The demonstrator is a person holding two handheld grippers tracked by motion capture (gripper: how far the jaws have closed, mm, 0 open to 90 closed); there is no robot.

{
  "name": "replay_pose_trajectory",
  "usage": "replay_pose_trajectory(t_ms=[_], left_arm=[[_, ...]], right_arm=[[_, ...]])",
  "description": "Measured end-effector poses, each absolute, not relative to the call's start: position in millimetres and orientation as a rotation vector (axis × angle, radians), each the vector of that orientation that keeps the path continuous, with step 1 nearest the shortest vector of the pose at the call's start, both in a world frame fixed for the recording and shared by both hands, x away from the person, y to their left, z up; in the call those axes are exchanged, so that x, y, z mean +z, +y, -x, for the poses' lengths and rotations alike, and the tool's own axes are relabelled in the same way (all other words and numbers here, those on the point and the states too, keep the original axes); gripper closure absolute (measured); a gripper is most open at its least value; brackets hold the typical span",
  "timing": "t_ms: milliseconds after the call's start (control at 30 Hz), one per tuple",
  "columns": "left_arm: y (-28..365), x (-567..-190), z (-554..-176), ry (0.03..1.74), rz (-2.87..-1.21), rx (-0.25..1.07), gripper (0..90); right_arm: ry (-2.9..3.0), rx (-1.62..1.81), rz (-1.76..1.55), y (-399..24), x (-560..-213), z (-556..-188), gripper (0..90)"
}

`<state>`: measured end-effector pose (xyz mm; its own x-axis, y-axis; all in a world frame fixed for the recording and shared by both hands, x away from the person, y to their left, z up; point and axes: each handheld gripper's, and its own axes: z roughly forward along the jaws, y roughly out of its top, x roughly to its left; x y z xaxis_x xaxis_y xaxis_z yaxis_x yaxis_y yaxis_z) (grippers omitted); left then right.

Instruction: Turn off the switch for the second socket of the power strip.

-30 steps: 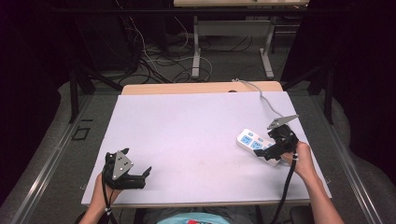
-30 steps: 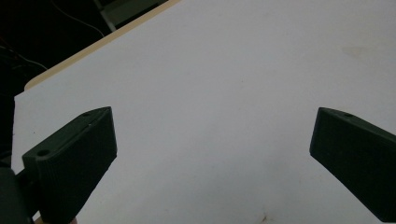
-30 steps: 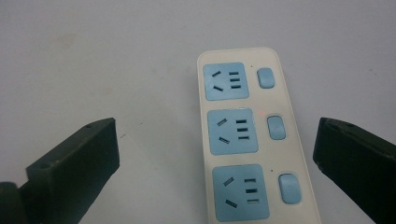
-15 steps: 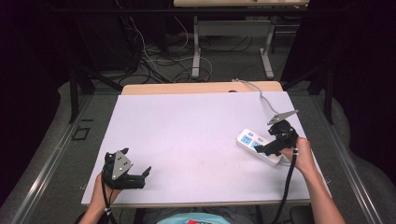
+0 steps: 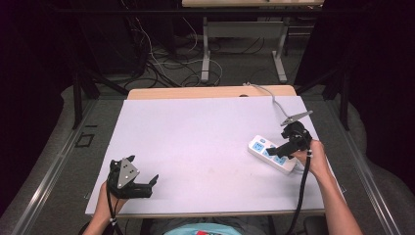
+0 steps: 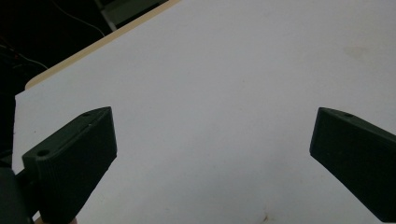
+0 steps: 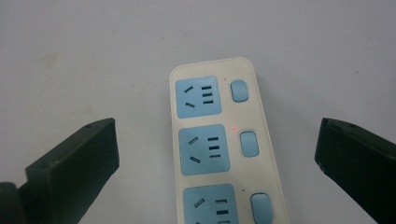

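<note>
- Right gripper [image 5: 277, 150]: jaws spread wide, holding nothing, poised over the power strip [image 5: 272, 154]. In the right gripper view [image 7: 217, 154] the strip [image 7: 220, 144] lies between the two jaws, touching neither.
- Power strip: white body, blue sockets, one blue button beside each socket. A small red light shows beside the middle socket [image 7: 203, 149].
- Right hand [image 5: 313, 155]: grips the tool from the near side of the strip; a black cable [image 5: 299, 191] trails back along the forearm.
- Grey cord [image 5: 272, 96]: runs from beyond the right gripper to the table's far edge.
- Left gripper [image 5: 147, 185]: jaws wide apart and empty, low at the near-left corner of the white tabletop [image 5: 205, 142], well apart from the strip. Bare white surface [image 6: 224, 93] lies between its jaws.
- Left hand [image 5: 108, 197]: holds the tool at the table's near edge.
- Beyond the table: loose cables on the floor [image 5: 161, 63] and a metal desk frame [image 5: 207, 44].
</note>
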<state>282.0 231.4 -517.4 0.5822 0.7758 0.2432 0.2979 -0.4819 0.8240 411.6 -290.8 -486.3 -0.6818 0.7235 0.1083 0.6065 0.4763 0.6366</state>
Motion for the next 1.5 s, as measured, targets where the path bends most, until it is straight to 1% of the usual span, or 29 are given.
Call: replay_pose_trajectory(t_ms=[233,333,433,500,533,567,667,700,733,767,800,833,867,1067,1100,1500], left_arm=[[231.8,-517.3,-282.4,0.849,-2.057,0.797,0.3],[232.0,-517.2,-282.8,0.849,-2.059,0.793,0.3],[230.6,-518.0,-282.8,0.851,-2.05,0.794,0.2],[230.3,-518.1,-282.8,0.85,-2.05,0.793,0.2],[230.2,-518.5,-282.9,0.85,-2.045,0.798,0.2],[231.3,-517.5,-282.6,0.848,-2.063,0.797,0.2],[232.0,-517.1,-282.7,0.847,-2.06,0.804,0.2],[232.1,-517.1,-282.6,0.847,-2.06,0.803,0.2],[232.1,-517.1,-282.5,0.846,-2.061,0.804,0.2],[232.1,-517.2,-282.5,0.845,-2.061,0.804,0.2],[232.1,-517.2,-282.5,0.845,-2.061,0.804,0.2],[232.2,-517.1,-282.6,0.846,-2.062,0.804,0.2],[232.2,-517.1,-282.7,0.845,-2.062,0.805,0.2],[232.2,-517.2,-282.4,0.848,-2.053,0.804,0.2],[232.2,-517.2,-282.3,0.849,-2.052,0.803,0.2],[232.8,-517.0,-282.6,0.844,-2.056,0.806,0.3]], right_arm=[[2.551,0.999,-1.151,-290.3,-485.8,-420.5,0.7],[2.541,1.007,-1.164,-290.2,-486.5,-422.4,3.3],[2.53,1.016,-1.172,-291.5,-486.7,-424.1,10.3],[2.523,1.012,-1.172,-292.5,-486.6,-425.4,16.7],[2.511,1.006,-1.188,-292.8,-487.3,-426.1,23.4],[2.511,1.006,-1.188,-292.8,-487.3,-426.1,23.4],[2.499,0.997,-1.186,-294.8,-487.7,-426.3,32.3],[2.488,1.009,-1.2,-294.6,-487.6,-425.6,38.7],[2.475,1.001,-1.211,-294.9,-487.1,-425.1,42.6],[2.468,0.993,-1.195,-296.2,-487.4,-425.5,52.2],[2.468,0.993,-1.195,-296.2,-487.4,-425.5,52.2],[2.461,0.992,-1.193,-296.1,-487.6,-425.4,55.2],[2.439,0.992,-1.187,-295.9,-487.6,-424.6,61.2],[2.432,1.011,-1.191,-296.4,-487.5,-423.1,87.7],[2.432,1.005,-1.191,-296.4,-488.1,-423.4,90.0],[2.496,0.882,-1.244,-286.0,-499.1,-425.5,90.0]])
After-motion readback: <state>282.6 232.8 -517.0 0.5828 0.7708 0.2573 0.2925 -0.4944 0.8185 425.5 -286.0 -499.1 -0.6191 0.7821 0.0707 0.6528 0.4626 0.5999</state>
